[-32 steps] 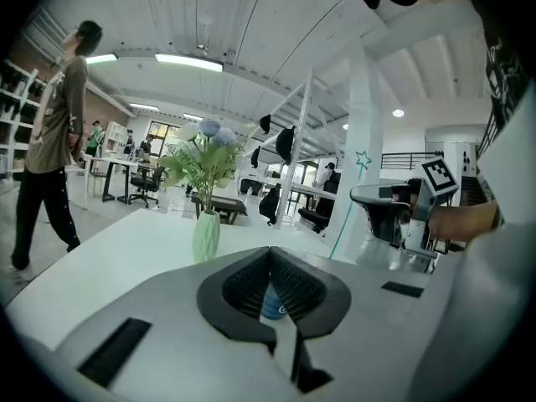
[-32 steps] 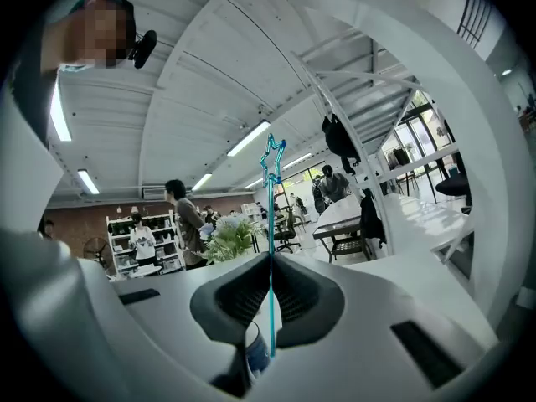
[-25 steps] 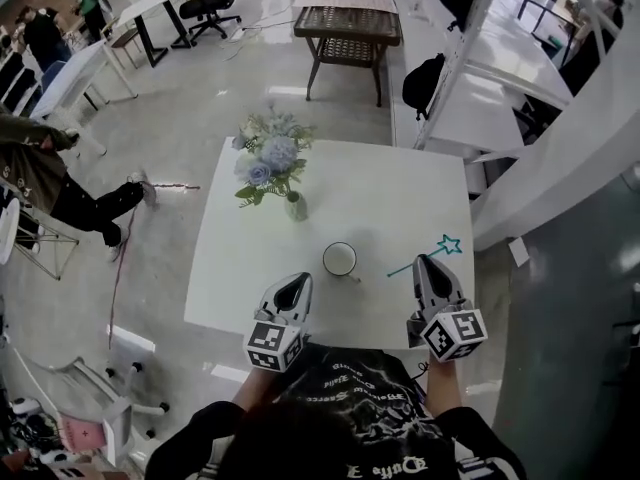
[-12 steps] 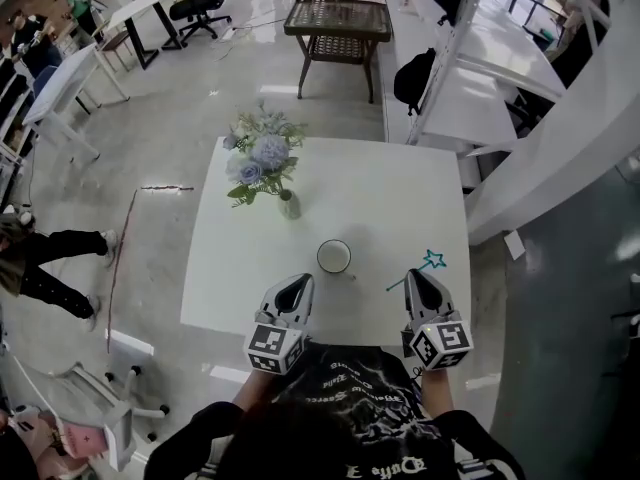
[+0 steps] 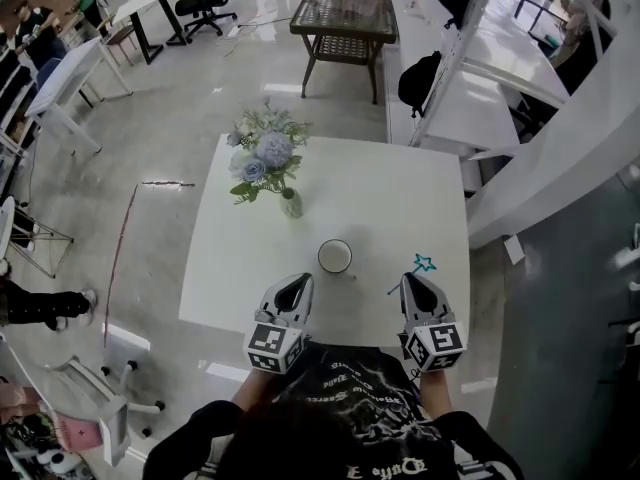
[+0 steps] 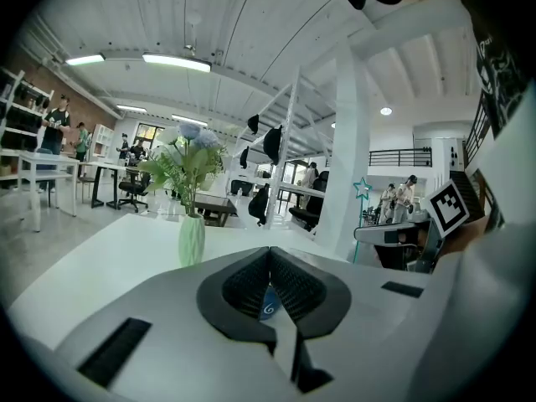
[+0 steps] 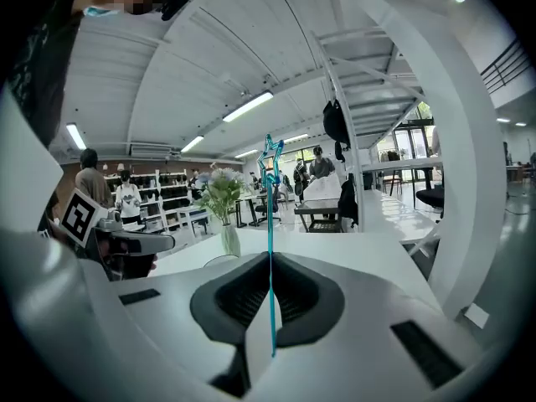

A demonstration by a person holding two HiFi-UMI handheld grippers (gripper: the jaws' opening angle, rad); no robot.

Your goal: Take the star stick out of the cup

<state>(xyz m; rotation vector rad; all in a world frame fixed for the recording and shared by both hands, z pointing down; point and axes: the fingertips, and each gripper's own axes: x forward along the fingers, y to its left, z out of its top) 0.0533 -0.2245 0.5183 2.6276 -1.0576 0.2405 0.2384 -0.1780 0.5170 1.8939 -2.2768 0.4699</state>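
The white cup [image 5: 335,256] stands on the white table [image 5: 400,198], just ahead of my two grippers. My right gripper [image 5: 412,280] is shut on the thin teal star stick [image 5: 424,264], which is out of the cup and to its right. In the right gripper view the stick [image 7: 270,224] rises straight up between the closed pads, its star on top. My left gripper [image 5: 292,284] hovers near the table's front edge, left of the cup, shut with nothing held. The left gripper view shows the stick [image 6: 362,189] off to the right.
A vase of blue and white flowers [image 5: 268,158] stands on the table behind and left of the cup. Beyond the table is a wicker-topped table [image 5: 345,18]. A white shelf frame [image 5: 520,98] runs along the right side. A person's legs [image 5: 40,303] show at far left.
My right gripper has drawn the star stick back and slightly left, nearer the front edge. The left gripper has stayed put. The person at left has walked mostly out of view.
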